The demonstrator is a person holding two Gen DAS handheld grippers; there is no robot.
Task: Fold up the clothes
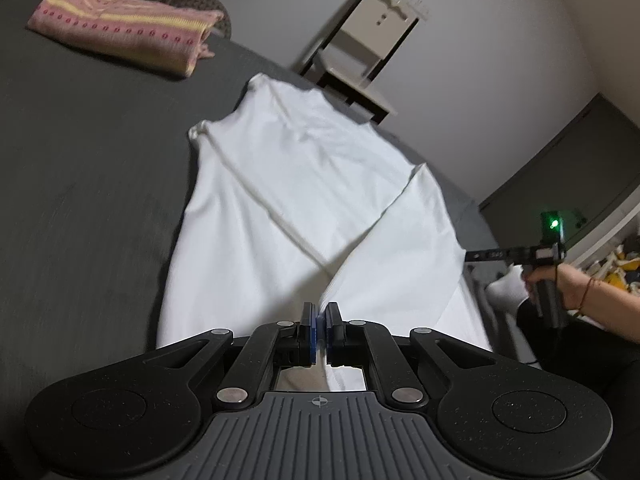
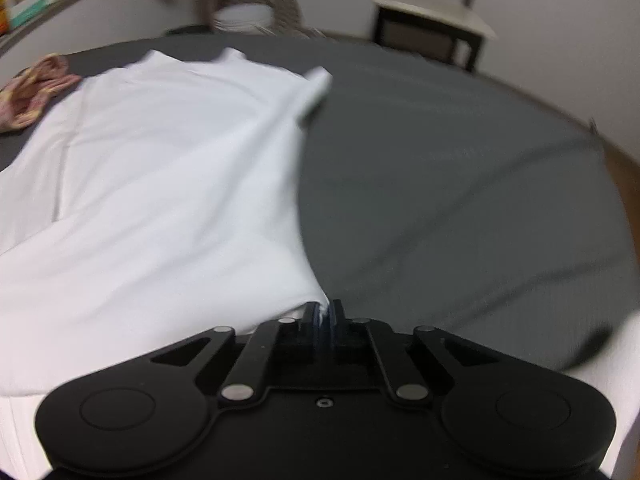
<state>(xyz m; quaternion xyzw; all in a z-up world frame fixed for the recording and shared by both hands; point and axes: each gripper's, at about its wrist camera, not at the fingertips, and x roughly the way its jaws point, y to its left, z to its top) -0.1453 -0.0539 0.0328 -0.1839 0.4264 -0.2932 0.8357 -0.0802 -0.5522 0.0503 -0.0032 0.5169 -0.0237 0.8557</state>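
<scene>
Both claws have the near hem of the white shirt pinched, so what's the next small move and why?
Probably carry the hem forward toward the collar end. The left claw and right claw each grip a near corner of the white shirt, which lies spread out lengthwise on the dark table, sides apparently already folded in.

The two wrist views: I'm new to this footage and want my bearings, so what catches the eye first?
A large white cotton garment lies spread across the dark grey bed cover, filling the middle of both views. The left gripper and right gripper each pinch its near edge. At the far left corner sits a folded pink and yellow striped knit.
</scene>
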